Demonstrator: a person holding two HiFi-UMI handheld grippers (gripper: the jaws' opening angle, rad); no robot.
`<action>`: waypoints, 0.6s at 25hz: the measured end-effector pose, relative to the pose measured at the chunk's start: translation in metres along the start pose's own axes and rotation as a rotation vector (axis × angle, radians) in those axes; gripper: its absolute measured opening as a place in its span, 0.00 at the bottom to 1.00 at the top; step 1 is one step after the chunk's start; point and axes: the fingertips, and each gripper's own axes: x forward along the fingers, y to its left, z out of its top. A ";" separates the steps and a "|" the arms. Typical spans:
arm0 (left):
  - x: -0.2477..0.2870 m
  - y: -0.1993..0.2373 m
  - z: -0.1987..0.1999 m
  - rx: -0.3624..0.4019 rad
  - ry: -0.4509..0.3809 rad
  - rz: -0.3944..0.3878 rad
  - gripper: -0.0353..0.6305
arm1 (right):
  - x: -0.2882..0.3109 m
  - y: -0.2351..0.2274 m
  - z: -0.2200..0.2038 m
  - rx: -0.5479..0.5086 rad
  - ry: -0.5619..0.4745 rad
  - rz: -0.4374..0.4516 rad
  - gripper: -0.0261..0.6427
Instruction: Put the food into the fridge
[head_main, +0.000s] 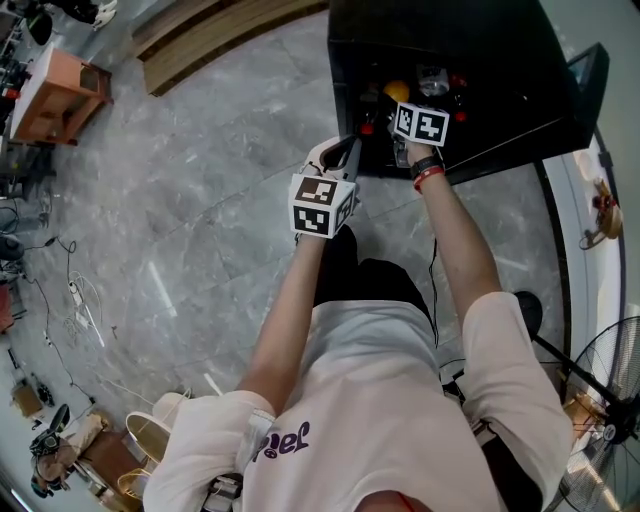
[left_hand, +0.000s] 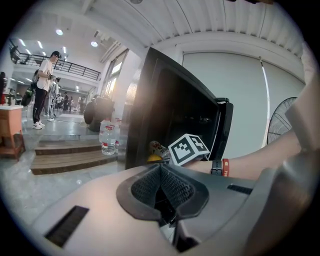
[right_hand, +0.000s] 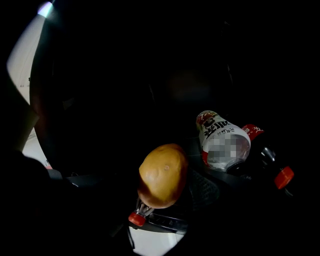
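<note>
Potato (right_hand: 162, 172) held inside the dark fridge (head_main: 500, 60).
Right gripper (right_hand: 167, 192) pinches the potato at a wide spread (a labelled cup (right_hand: 222, 142) and a red-capped bottle (right_hand: 270, 160) lie just beside it); left gripper (left_hand: 161, 172) is pressed together, empty, outside the fridge.

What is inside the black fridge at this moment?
A yellow-orange fruit in the right hand-held gripper, a white-labelled bottle and red-capped dark bottles. The rest of the fridge interior is too dark to see.

Right gripper (head_main: 413, 99), potato (head_main: 396, 91) — at black fridge (head_main: 500, 60)
</note>
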 end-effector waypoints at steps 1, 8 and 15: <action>0.000 0.001 0.000 -0.001 0.000 0.001 0.08 | 0.004 -0.001 0.000 -0.003 0.003 -0.003 0.54; 0.001 0.009 0.002 -0.048 -0.018 0.011 0.08 | 0.025 -0.010 0.000 -0.017 0.010 -0.017 0.55; 0.004 0.008 0.000 -0.055 -0.009 0.004 0.08 | 0.032 -0.014 0.000 -0.004 -0.008 -0.026 0.55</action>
